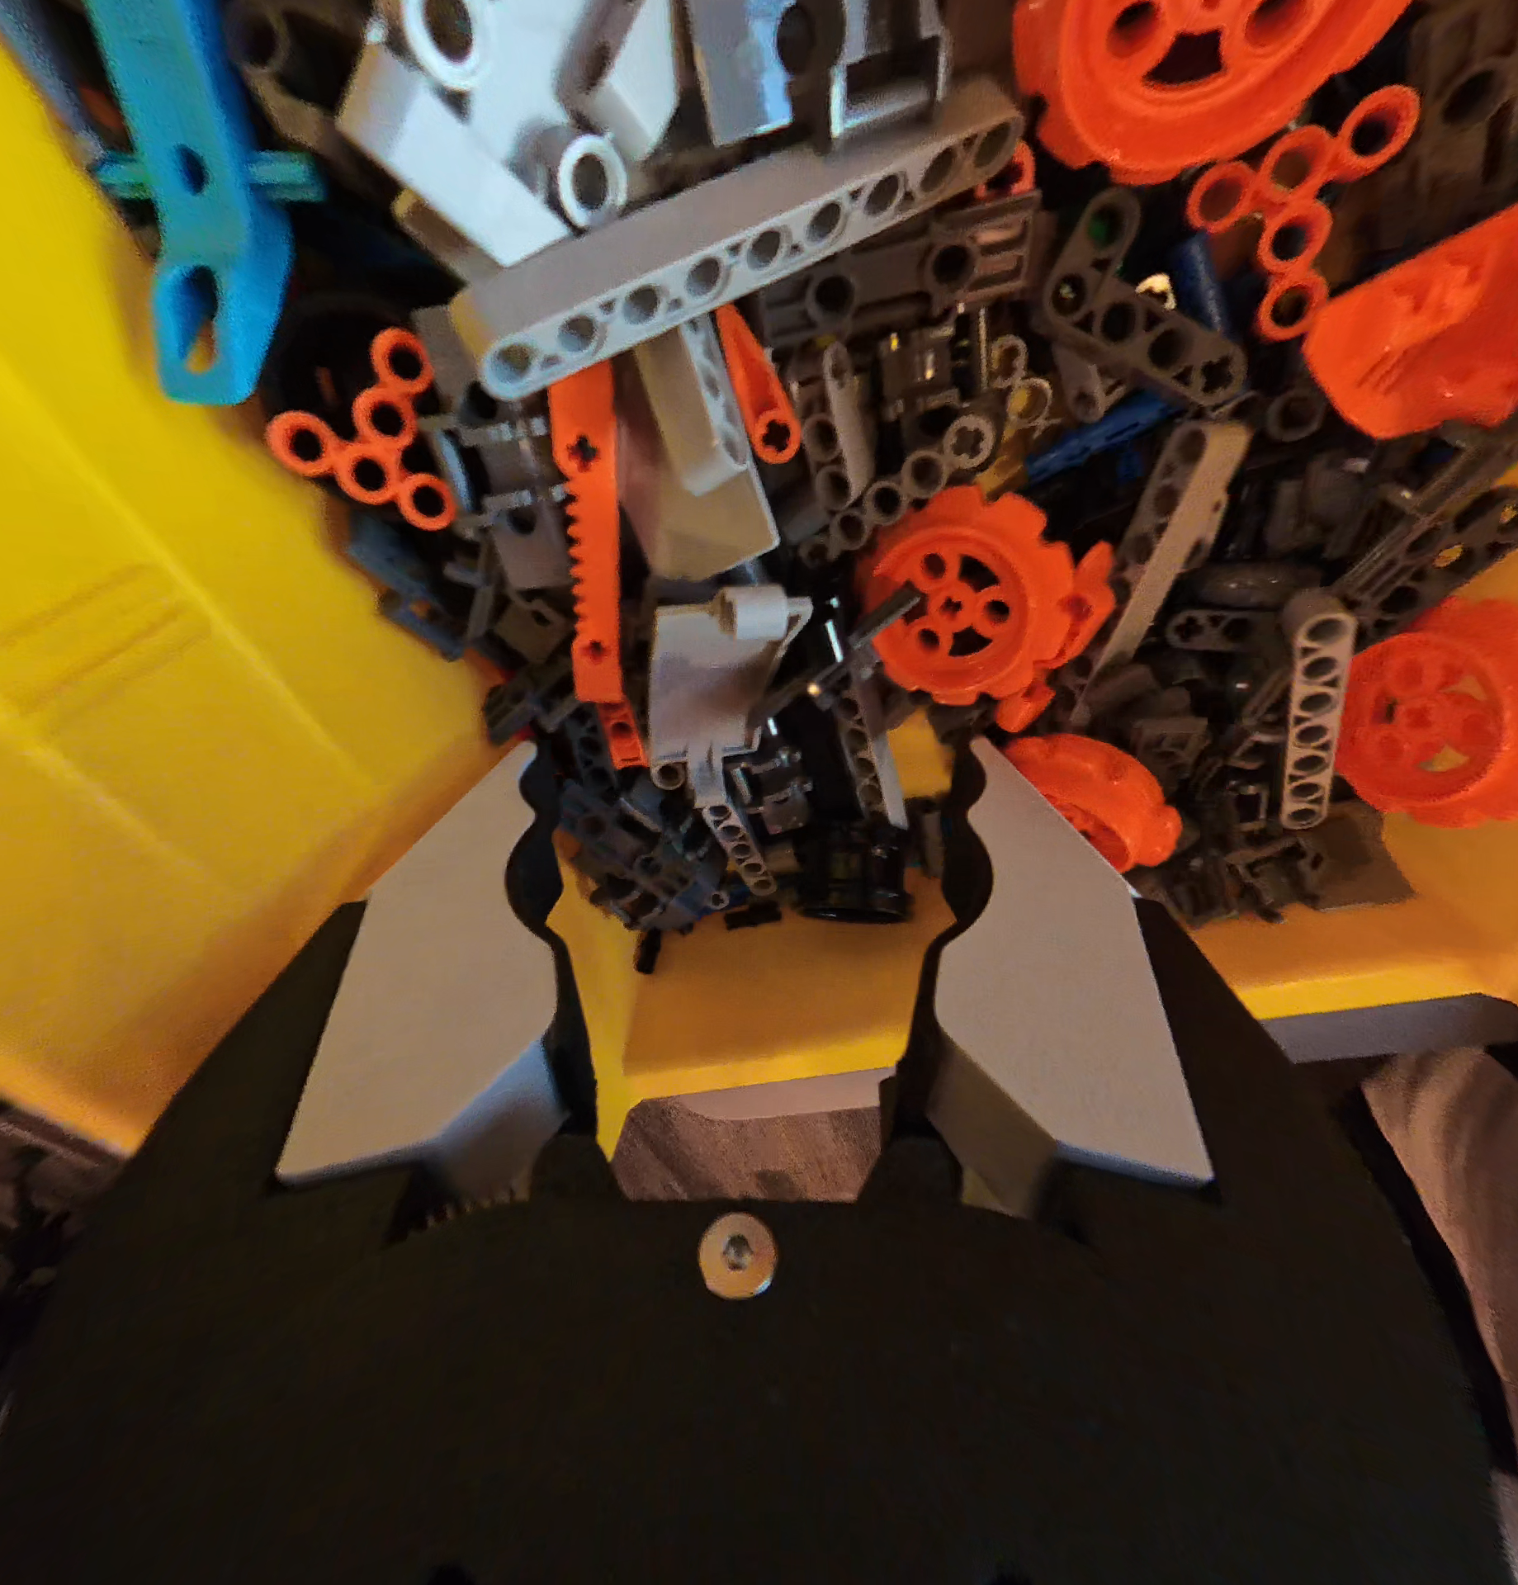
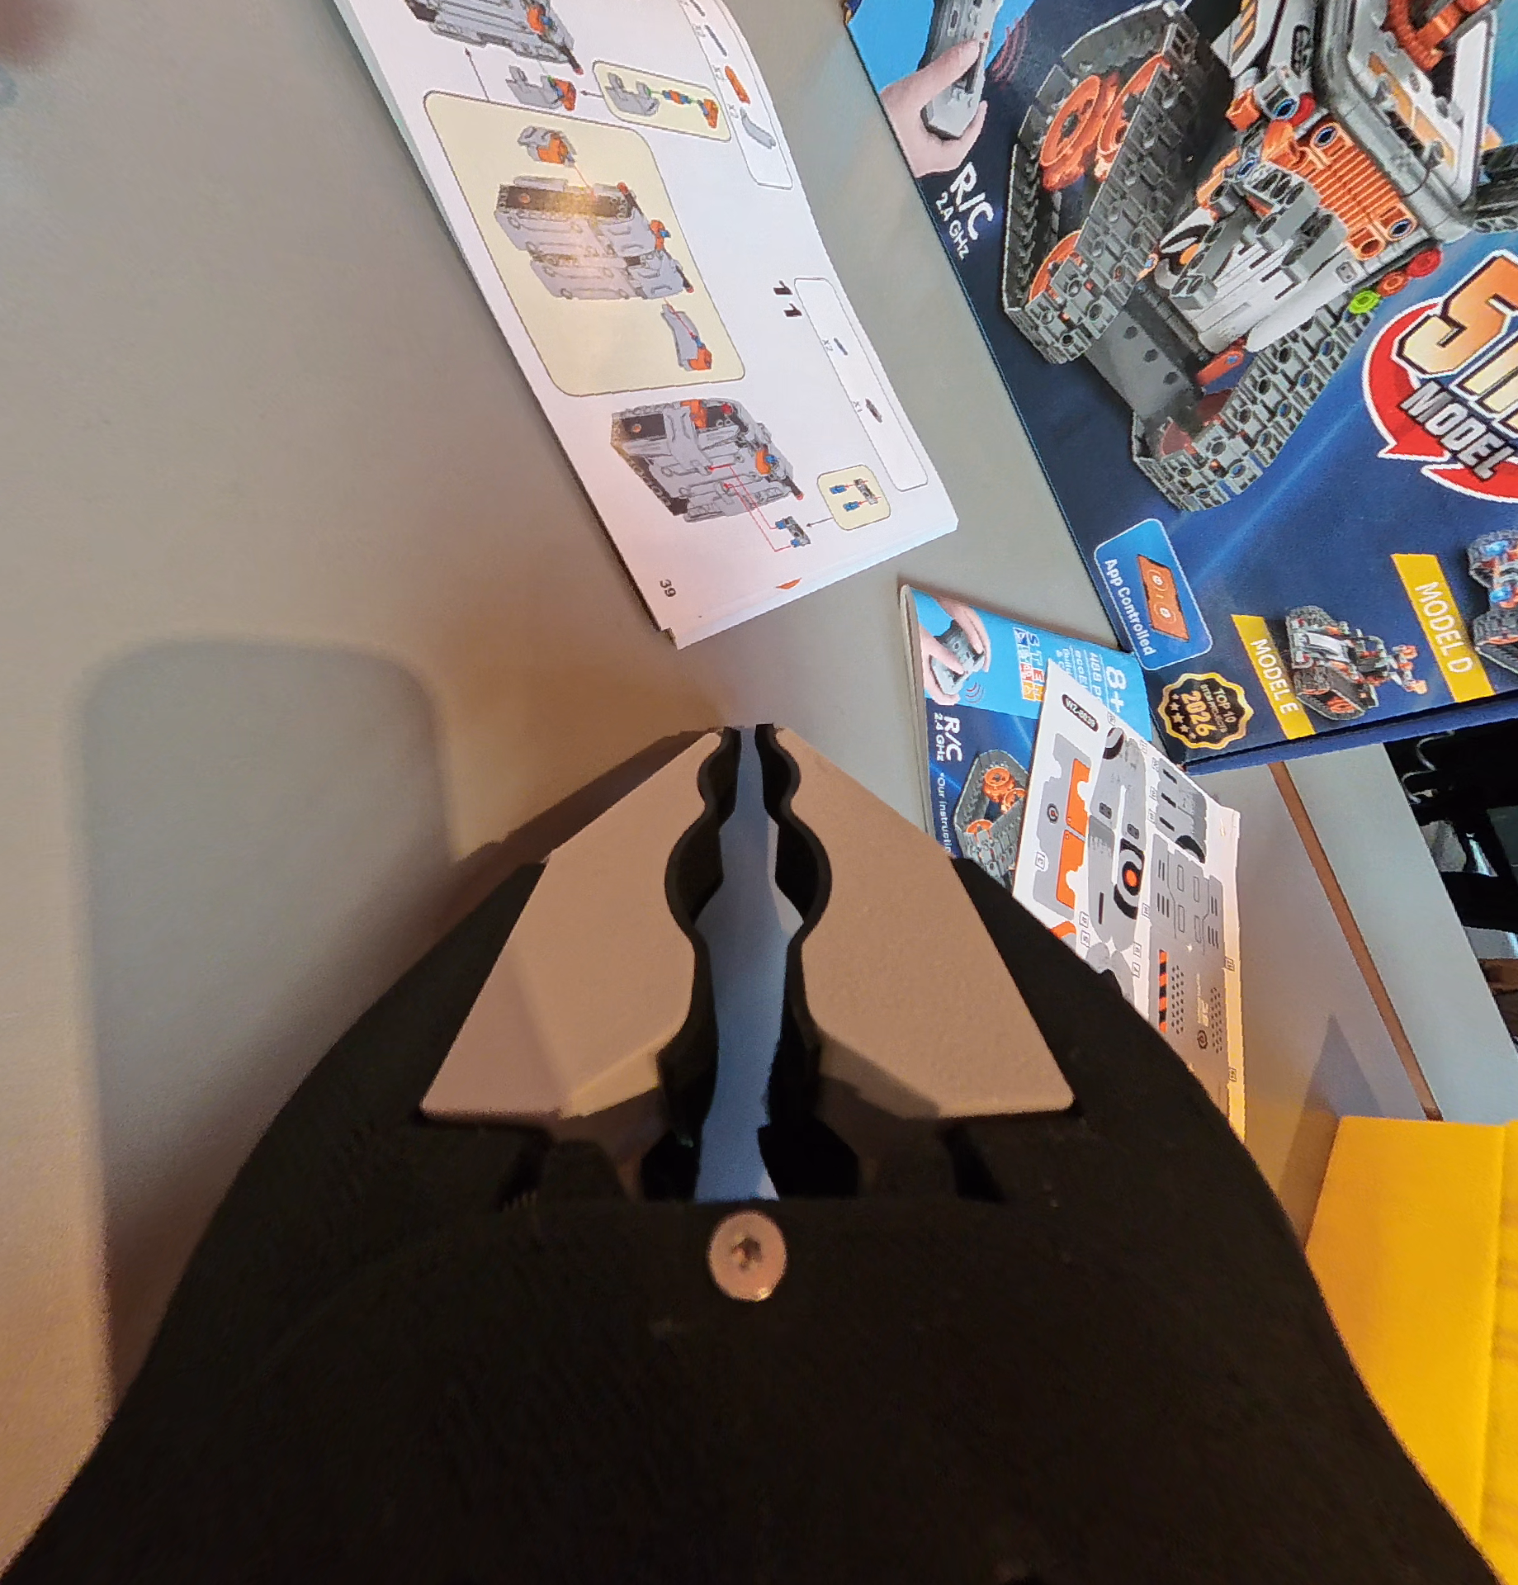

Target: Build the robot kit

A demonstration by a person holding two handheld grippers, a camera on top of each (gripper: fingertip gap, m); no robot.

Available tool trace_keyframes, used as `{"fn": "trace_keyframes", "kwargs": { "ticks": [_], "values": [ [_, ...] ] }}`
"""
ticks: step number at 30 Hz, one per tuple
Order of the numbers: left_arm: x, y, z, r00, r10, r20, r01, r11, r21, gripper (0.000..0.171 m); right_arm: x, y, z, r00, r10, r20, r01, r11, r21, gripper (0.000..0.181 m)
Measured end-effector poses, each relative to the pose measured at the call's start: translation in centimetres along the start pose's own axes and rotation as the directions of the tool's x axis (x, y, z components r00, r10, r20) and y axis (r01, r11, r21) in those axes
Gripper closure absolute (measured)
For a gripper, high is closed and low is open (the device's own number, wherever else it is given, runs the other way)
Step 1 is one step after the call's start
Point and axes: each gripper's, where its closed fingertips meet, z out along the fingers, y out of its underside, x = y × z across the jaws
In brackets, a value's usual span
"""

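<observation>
My left gripper [image 1: 751,755] is open and empty, its grey fingers [image 1: 446,926] reaching into a yellow bin [image 1: 163,686] full of building-kit parts. Between the tips lie a light grey connector piece [image 1: 712,677], dark beams and a black part [image 1: 854,866]. An orange toothed rack [image 1: 590,540] and an orange sprocket wheel [image 1: 965,600] lie just beyond. My right gripper [image 2: 745,729] is shut with nothing between its tips, hovering over a grey table [image 2: 223,386] near an open instruction booklet [image 2: 652,283].
The bin also holds a long grey beam [image 1: 738,257], a blue part [image 1: 206,214] and several orange wheels [image 1: 1441,712]. On the table lie the kit's blue box [image 2: 1252,343], a small leaflet [image 2: 978,729], a sticker sheet [image 2: 1141,875] and a yellow bin corner [image 2: 1441,1329]. The gap from one gripper's tips to the other's is roughly 65 cm.
</observation>
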Motion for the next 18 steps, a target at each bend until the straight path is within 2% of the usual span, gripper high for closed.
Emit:
{"fn": "trace_keyframes", "kwargs": {
  "ticks": [2, 3, 4, 5, 6, 10, 15, 18],
  "values": [
    [0.5, -0.1, 0.2, 0.999, -0.005, -0.053, 0.004, 1.0, -0.024, 0.087, -0.1, 0.0, -0.1, 1.0, -0.003, -0.001, 0.003, 1.0, -0.001, 0.178],
    [0.6, -0.5, 0.0, 0.998, 0.003, -0.069, -0.003, 1.0, -0.009, 0.095, -0.2, 0.0, -0.1, 1.0, -0.005, 0.0, 0.005, 1.0, -0.001, 0.178],
    [1.1, -1.3, -0.4, 0.995, 0.02, -0.102, -0.017, 0.999, 0.031, 0.123, -0.2, 0.0, -0.2, 1.0, -0.007, 0.0, 0.007, 1.0, -0.002, 0.178],
    [1.8, -2.3, -0.7, 0.988, 0.04, -0.147, -0.028, 0.996, 0.082, 0.142, -0.2, 0.0, -0.2, 1.0, -0.008, 0.0, 0.008, 1.0, -0.002, 0.178],
    [2.0, -2.9, -0.8, 0.985, 0.046, -0.169, -0.029, 0.994, 0.103, 0.147, -0.2, 0.0, -0.2, 1.0, -0.008, 0.002, 0.008, 1.0, -0.002, 0.178],
    [1.7, -3.7, -0.7, 0.983, 0.04, -0.177, -0.028, 0.997, 0.067, 0.15, -0.2, -0.1, -0.1, 1.0, -0.011, 0.001, 0.011, 1.0, -0.002, 0.178],
    [3.0, -7.5, -2.9, 0.964, 0.075, -0.254, -0.017, 0.974, 0.224, 0.15, -0.2, -0.1, -0.1, 1.0, -0.006, 0.002, 0.006, 1.0, 0.001, 0.178],
    [2.8, -9.6, -4.1, 0.974, 0.102, -0.203, -0.032, 0.946, 0.322, 0.15, -0.2, -0.1, -0.1, 1.0, -0.004, 0.002, 0.004, 1.0, 0.002, 0.178]
  ]
}}
